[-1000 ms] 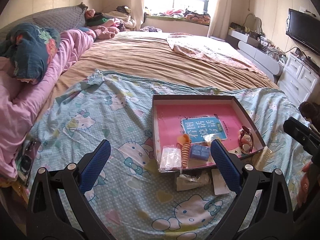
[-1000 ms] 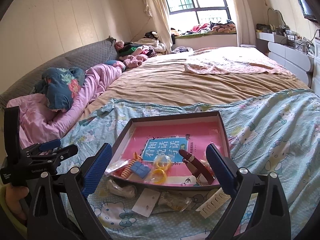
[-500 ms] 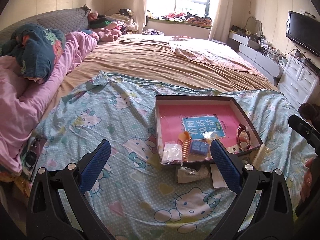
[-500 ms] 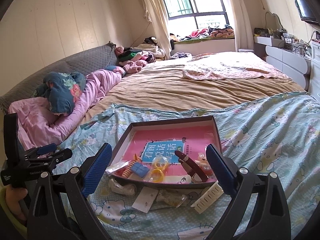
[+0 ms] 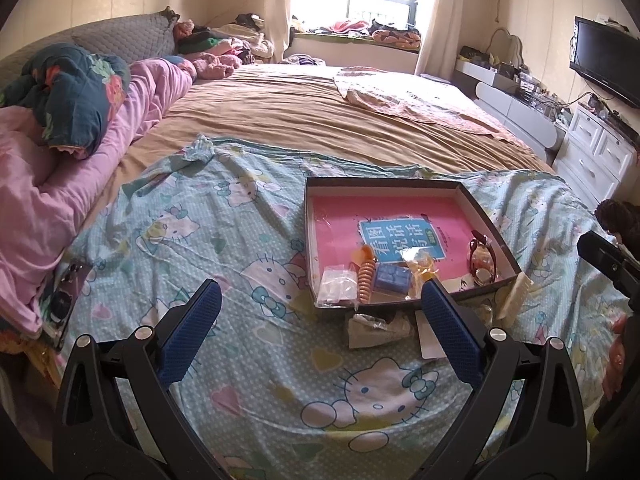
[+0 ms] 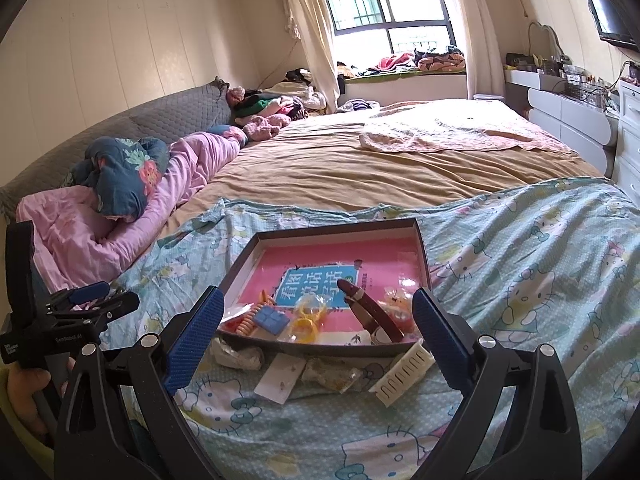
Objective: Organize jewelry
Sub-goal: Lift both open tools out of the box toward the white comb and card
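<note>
A shallow dark-rimmed box (image 5: 384, 184) (image 6: 340, 230) with a pink bottom lies on the cartoon-cat sheet. Inside it are an orange spiral hair tie (image 5: 366, 278) (image 6: 247, 322), a blue square case (image 5: 392, 278) (image 6: 270, 319), yellow rings in a bag (image 6: 306, 320), a clear bag (image 5: 336, 286) and a brown-strapped watch (image 6: 374, 312) (image 5: 482, 262). In front of the box lie a crumpled clear bag (image 5: 374, 326) (image 6: 236, 356), a white earring card (image 6: 280, 378) (image 5: 430, 334), another bag (image 6: 332, 374) and a cream comb (image 6: 402, 374) (image 5: 514, 298). My left gripper (image 5: 318, 330) and right gripper (image 6: 316, 330) are open, empty, short of the box.
A pink quilt (image 5: 48, 168) and a blue flowered blanket (image 6: 120, 172) are heaped at the left. A phone (image 5: 60, 304) lies at the sheet's left edge. White drawers (image 5: 596, 160) and a television (image 5: 604, 60) stand at the right. A hand (image 6: 24, 396) holds the left gripper.
Both grippers have drawn back and risen a little, so the box and the items before it look smaller and farther. Nothing was picked up.
</note>
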Demonstrator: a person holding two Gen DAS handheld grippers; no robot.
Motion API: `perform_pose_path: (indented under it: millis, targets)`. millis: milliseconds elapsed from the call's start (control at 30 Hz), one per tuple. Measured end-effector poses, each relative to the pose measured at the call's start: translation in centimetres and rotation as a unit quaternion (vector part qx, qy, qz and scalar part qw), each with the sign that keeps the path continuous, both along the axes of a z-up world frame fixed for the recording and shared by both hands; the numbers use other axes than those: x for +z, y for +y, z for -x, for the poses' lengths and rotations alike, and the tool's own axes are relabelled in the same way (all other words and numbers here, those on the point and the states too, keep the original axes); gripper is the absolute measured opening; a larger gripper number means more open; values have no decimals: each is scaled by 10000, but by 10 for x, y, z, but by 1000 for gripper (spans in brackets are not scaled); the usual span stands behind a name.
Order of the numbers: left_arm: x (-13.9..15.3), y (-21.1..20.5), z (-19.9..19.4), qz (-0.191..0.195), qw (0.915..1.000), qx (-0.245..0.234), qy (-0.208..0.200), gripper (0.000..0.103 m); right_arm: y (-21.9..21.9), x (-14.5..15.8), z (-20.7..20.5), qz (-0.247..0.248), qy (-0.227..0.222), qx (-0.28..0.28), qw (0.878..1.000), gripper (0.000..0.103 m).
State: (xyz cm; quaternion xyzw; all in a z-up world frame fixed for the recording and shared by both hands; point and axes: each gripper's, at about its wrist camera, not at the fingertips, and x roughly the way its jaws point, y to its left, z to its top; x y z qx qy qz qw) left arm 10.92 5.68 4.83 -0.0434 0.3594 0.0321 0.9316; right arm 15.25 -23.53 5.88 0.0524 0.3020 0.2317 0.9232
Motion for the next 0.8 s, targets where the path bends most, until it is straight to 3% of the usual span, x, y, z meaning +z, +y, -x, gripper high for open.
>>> perform_pose_path:
  millis: [367, 800]
  targets:
    - [-17, -9, 7, 26, 9999, -45, 158, 93, -8, -18, 6, 132, 148, -46, 9998, 94]
    - [-43, -41, 4, -15, 9979, -416, 488, 93, -29, -53, 7, 269, 596, -181, 9977, 94]
